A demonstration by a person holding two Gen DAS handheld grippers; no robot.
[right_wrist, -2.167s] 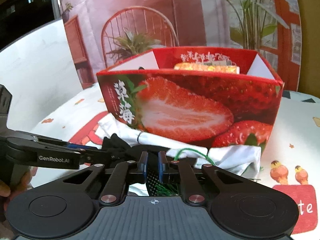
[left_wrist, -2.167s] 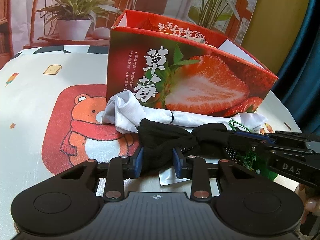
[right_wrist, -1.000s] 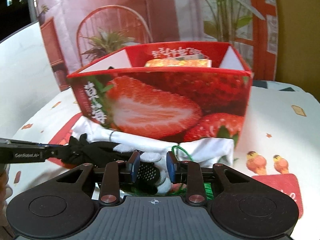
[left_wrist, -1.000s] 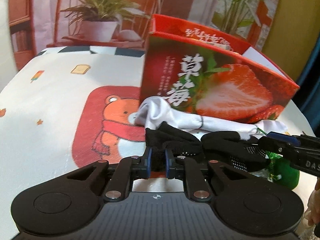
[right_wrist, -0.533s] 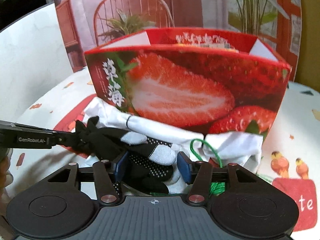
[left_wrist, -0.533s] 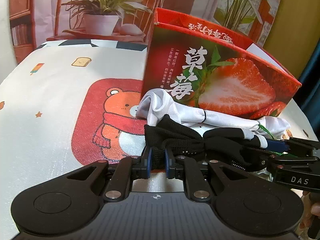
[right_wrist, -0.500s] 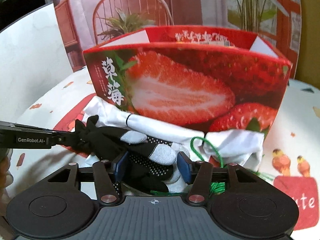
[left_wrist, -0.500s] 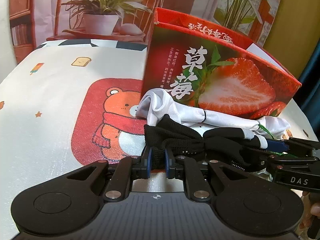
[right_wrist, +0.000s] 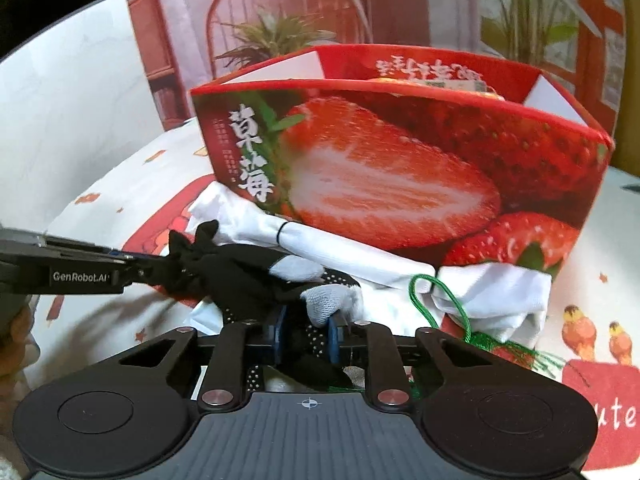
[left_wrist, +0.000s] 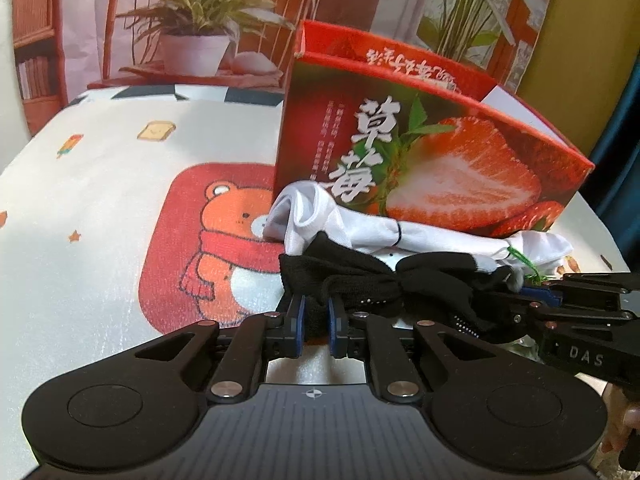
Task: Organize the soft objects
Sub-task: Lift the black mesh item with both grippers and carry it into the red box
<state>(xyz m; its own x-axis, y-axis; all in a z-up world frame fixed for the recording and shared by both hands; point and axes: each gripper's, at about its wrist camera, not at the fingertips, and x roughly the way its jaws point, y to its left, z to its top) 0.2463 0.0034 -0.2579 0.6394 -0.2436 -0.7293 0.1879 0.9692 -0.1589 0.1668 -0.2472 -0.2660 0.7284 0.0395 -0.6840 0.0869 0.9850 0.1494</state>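
A black glove with white fingertips [left_wrist: 360, 284] [right_wrist: 248, 272] hangs stretched between both grippers, just above the tablecloth. My left gripper [left_wrist: 316, 322] is shut on its cuff end. My right gripper [right_wrist: 306, 330] is shut on its dotted finger end; it also shows at the right of the left wrist view [left_wrist: 536, 300]. A white cloth [left_wrist: 344, 224] [right_wrist: 332, 248] lies behind the glove against the red strawberry box [left_wrist: 420, 152] [right_wrist: 392, 160], whose top is open.
A green cord with a tassel [right_wrist: 448, 308] lies on the cloth's right end. The cartoon tablecloth [left_wrist: 100, 208] covers the table, with a bear patch [left_wrist: 212, 240] on the left. A potted plant [left_wrist: 192, 44] and a chair stand behind.
My right gripper was open around the glove's fingers and has closed on them. The left gripper has kept its hold on the cuff.
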